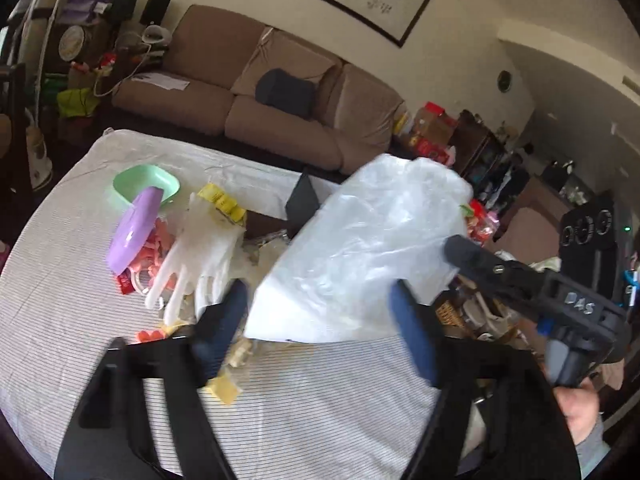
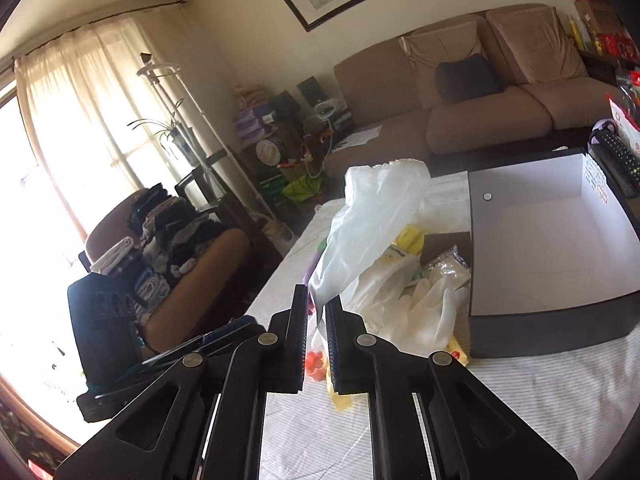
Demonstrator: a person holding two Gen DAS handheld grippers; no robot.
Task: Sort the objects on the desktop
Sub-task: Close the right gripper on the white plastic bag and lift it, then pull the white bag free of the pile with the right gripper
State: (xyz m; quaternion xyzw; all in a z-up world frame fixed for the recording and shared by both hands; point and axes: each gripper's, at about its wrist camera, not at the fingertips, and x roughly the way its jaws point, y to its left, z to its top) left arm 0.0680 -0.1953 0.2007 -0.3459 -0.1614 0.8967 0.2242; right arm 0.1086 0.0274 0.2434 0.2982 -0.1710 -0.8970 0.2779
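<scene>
A clear plastic bag (image 1: 372, 252) hangs lifted above the striped tablecloth (image 1: 320, 400). My right gripper (image 1: 460, 252) is shut on its edge; in the right wrist view the bag (image 2: 372, 216) rises from between the nearly closed fingers of that gripper (image 2: 317, 312). My left gripper (image 1: 320, 304) is open, its blue-padded fingers either side of the bag's lower edge, not touching it as far as I can tell. White gloves (image 1: 200, 256) lie in a clutter pile to the left, also in the right wrist view (image 2: 424, 312).
A purple oval object (image 1: 134, 236), a green bowl (image 1: 144, 184), yellow packets (image 1: 222, 200) and pink small items (image 1: 156, 248) lie on the table. An open dark box with white inside (image 2: 560, 240) stands at the right. A remote (image 2: 614, 160) lies beyond it.
</scene>
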